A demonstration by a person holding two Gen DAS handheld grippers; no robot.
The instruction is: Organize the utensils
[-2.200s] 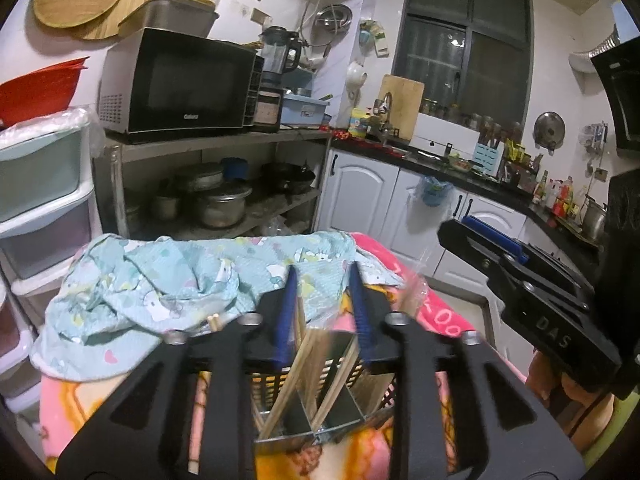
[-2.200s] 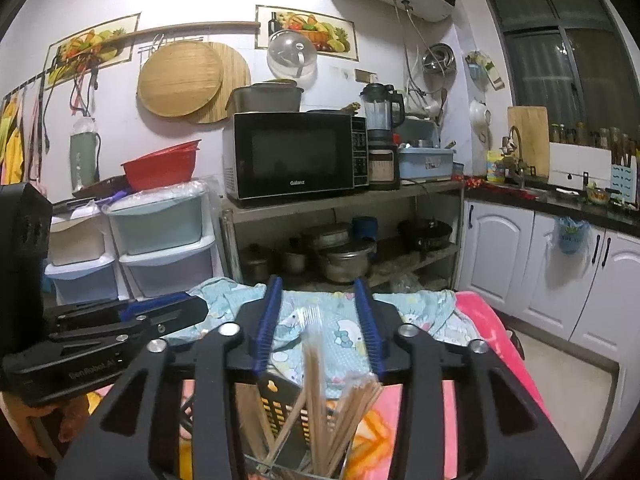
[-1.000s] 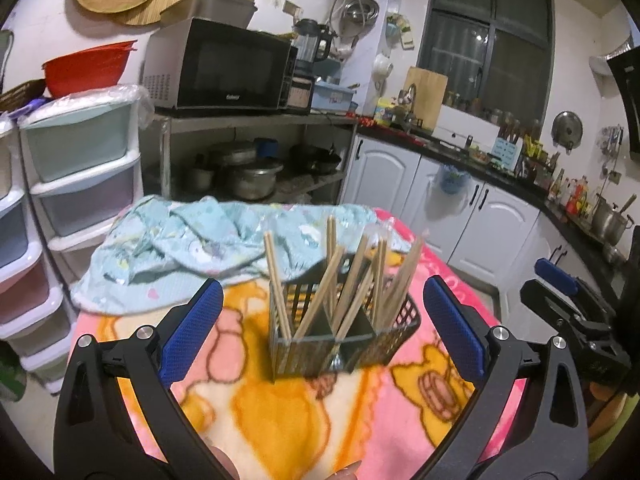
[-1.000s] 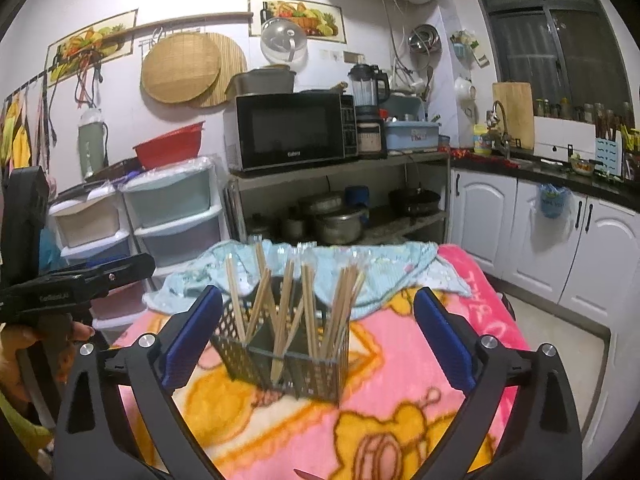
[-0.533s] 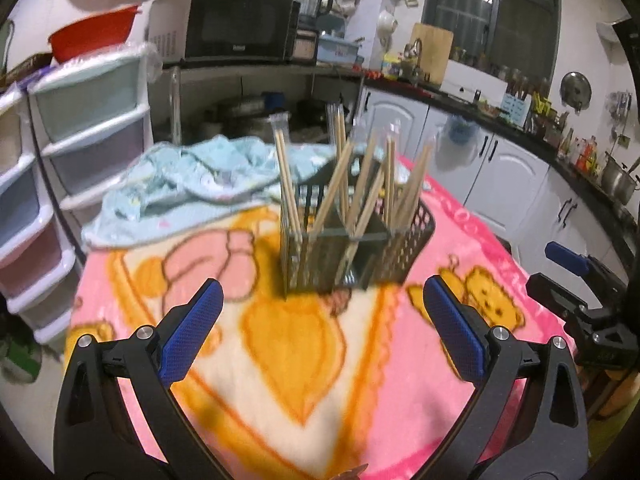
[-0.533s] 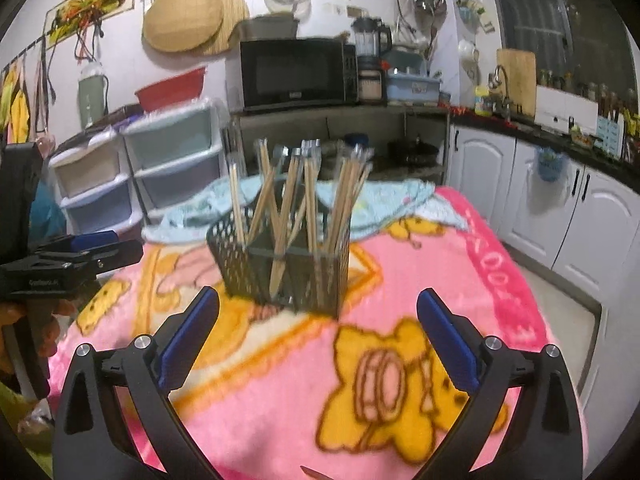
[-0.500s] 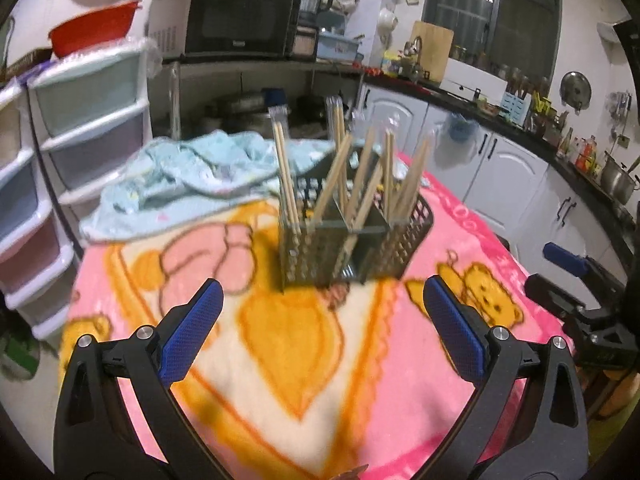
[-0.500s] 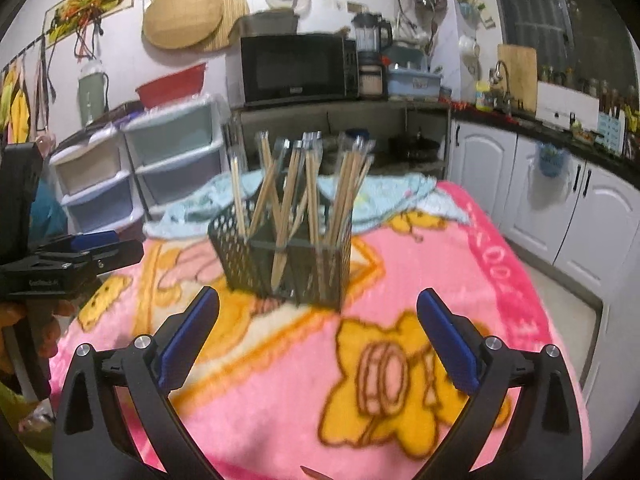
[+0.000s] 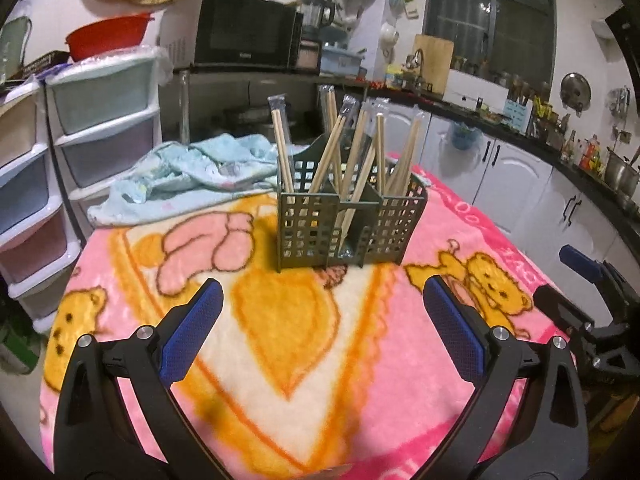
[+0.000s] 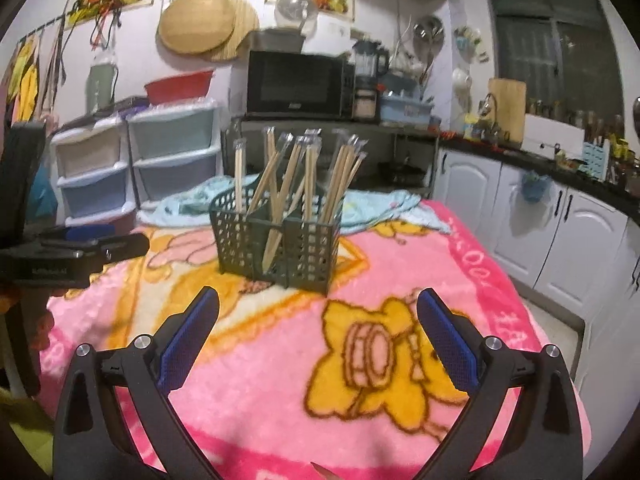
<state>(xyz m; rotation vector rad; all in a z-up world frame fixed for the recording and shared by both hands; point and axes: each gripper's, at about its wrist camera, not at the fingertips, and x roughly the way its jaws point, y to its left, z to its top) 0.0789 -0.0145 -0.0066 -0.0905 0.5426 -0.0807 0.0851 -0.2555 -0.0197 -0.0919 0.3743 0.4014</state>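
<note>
A dark green perforated caddy (image 9: pixel 348 228) (image 10: pixel 276 240) stands upright on the pink cartoon blanket (image 9: pixel 280 340) (image 10: pixel 280 360). Several pairs of wrapped wooden chopsticks (image 9: pixel 360 148) (image 10: pixel 304 176) lean in its compartments. My left gripper (image 9: pixel 322 320) hangs open and empty, well back from the caddy. My right gripper (image 10: pixel 318 326) is also open and empty, a similar distance in front of the caddy. At the left edge of the right wrist view, the left gripper (image 10: pixel 80 252) shows from the side. The right gripper (image 9: pixel 588 280) appears at the right edge of the left wrist view.
A light blue cloth (image 9: pixel 192 172) (image 10: pixel 372 204) lies crumpled on the table behind the caddy. Plastic drawer units (image 9: pixel 80 148) (image 10: pixel 132 164) stand to the left. A shelf with a microwave (image 9: pixel 244 40) (image 10: pixel 296 84) is behind. White cabinets (image 10: pixel 560 232) run along the right.
Both grippers went from shut over the caddy to wide open, then drew back and upward. The caddy with chopsticks now stands free on the blanket.
</note>
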